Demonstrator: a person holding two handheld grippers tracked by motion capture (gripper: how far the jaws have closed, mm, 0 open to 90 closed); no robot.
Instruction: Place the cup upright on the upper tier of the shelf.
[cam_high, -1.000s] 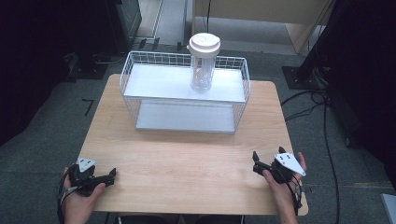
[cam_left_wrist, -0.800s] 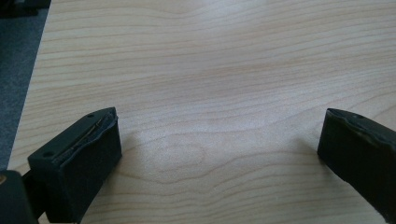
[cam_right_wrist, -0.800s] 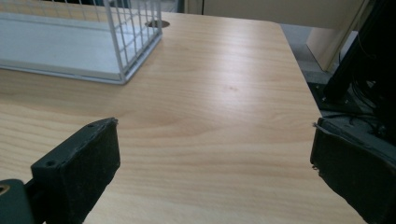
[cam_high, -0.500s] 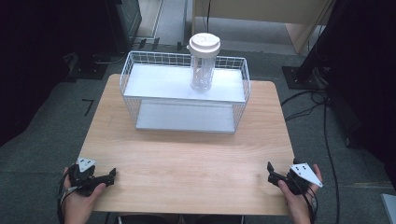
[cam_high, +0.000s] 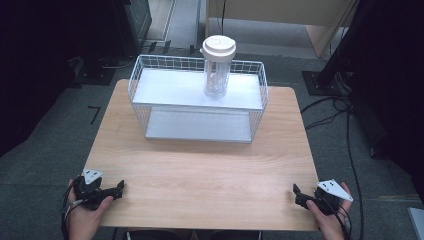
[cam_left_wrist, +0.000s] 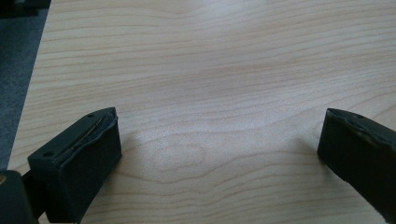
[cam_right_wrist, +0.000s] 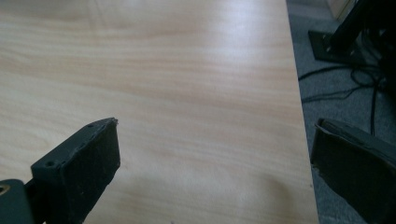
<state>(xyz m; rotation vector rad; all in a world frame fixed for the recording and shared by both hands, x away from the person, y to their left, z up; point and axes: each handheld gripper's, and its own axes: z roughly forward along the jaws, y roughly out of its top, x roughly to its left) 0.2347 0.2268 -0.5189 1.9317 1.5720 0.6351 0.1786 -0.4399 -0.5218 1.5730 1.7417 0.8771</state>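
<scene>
In the high view, a clear jar (cam_high: 217, 70) with a white lid stands upright on the top shelf of a white wire rack (cam_high: 197, 102) at the far side of the table (cam_high: 200, 175). Well short of the rack, the left tongs (cam_high: 116, 188) and right tongs (cam_high: 298, 194) sit at the table's near corners.

In the left gripper view, the left tongs (cam_left_wrist: 219, 149) gape wide over bare wood, holding nothing.

In the right gripper view, the right tongs (cam_right_wrist: 215, 158) are equally wide and empty at the table's edge.

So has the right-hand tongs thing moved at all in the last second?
Yes. The right tongs have moved back toward the person and slightly outward, ending near the table's near right corner, farther from the wire rack.
</scene>
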